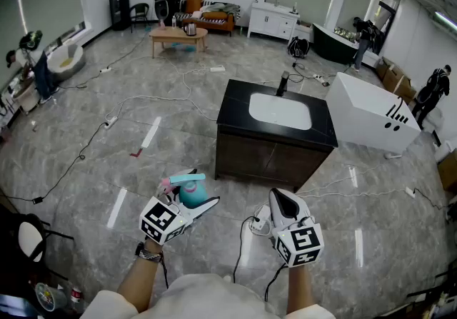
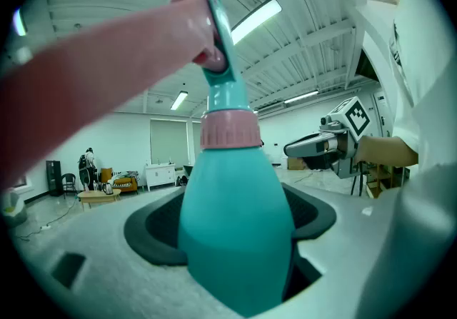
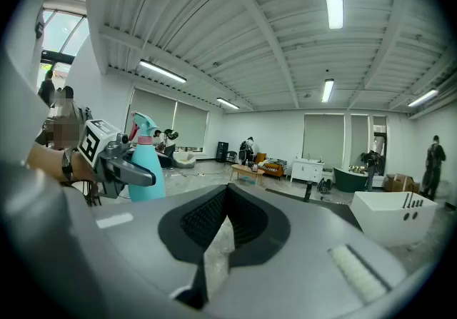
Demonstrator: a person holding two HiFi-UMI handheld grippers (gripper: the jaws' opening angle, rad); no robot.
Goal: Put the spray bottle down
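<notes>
Bottle (image 1: 191, 193): clamped in left tongs (image 1: 206, 203), in the air before the sink counter (image 1: 235, 107) | right tongs (image 1: 280, 198): closed, empty | tip: keep it upright, seat base flat, then open jaws.

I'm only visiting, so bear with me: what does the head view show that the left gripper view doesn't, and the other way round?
Only the head view: the white sink basin in the black vanity top, seen from above, and the marker cube on the left gripper. Only the left gripper view: the grip up close, with the teal body of the spray bottle upright between the jaws and its pink collar above them. Both: the bottle in the left gripper, the right gripper beside it holding nothing, and the far coffee table.
</notes>
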